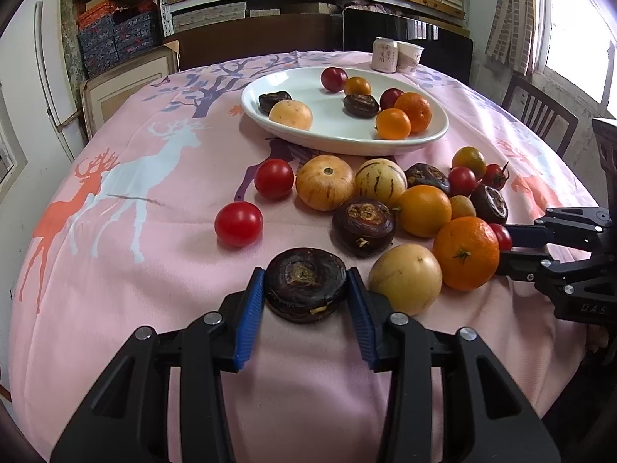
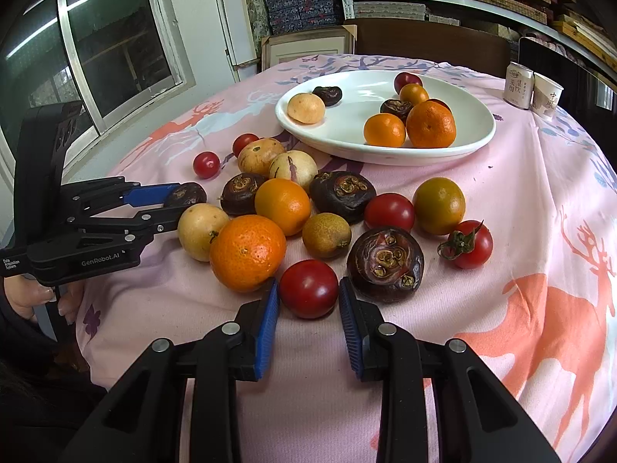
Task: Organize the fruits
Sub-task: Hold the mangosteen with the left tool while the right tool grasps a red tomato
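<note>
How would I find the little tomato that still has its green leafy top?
Start at the white plate on the pink cloth, then look at the heap of loose fruit in front of it. At the heap's right edge, below an olive-orange fruit, lies the tomato. It is the only red one with a dried leafy stem on it; the others are bare.
</note>
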### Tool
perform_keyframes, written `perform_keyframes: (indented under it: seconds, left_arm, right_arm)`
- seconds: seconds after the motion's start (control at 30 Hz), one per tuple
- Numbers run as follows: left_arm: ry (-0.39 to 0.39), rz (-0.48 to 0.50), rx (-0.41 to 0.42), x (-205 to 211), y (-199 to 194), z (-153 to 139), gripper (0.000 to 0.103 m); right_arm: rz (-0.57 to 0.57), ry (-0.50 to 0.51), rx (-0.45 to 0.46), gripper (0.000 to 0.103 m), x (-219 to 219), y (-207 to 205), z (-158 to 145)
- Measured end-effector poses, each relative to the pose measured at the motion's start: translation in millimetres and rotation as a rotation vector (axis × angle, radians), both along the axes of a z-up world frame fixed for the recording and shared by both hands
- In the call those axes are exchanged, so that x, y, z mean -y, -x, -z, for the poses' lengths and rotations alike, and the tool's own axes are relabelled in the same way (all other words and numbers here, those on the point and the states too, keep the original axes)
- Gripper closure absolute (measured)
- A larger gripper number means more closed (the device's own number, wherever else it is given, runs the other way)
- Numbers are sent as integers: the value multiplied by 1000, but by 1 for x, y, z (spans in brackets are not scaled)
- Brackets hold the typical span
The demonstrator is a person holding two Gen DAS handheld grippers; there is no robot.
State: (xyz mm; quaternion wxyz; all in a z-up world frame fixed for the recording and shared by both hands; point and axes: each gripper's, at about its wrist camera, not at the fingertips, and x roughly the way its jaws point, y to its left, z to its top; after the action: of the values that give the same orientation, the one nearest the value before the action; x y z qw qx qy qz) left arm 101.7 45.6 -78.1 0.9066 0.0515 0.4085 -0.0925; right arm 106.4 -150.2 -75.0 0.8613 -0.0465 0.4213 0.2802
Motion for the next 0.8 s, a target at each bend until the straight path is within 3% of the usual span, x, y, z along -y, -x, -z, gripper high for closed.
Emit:
perform_keyframes:
  seconds: [0.47, 0.73, 0.8]
  left_arm:
    - [22, -29, 37, -7, 6, -17, 62]
    - [26, 5, 114, 2, -5, -56, 61]
    - [26, 7, 129, 4, -10, -63, 61]
  right_arm:
    - [43, -72, 33, 71, 22, 4, -13]
    - [152, -151, 150, 71, 71, -8, -65]
    - [155, -173, 139, 69, 78, -14, -72]
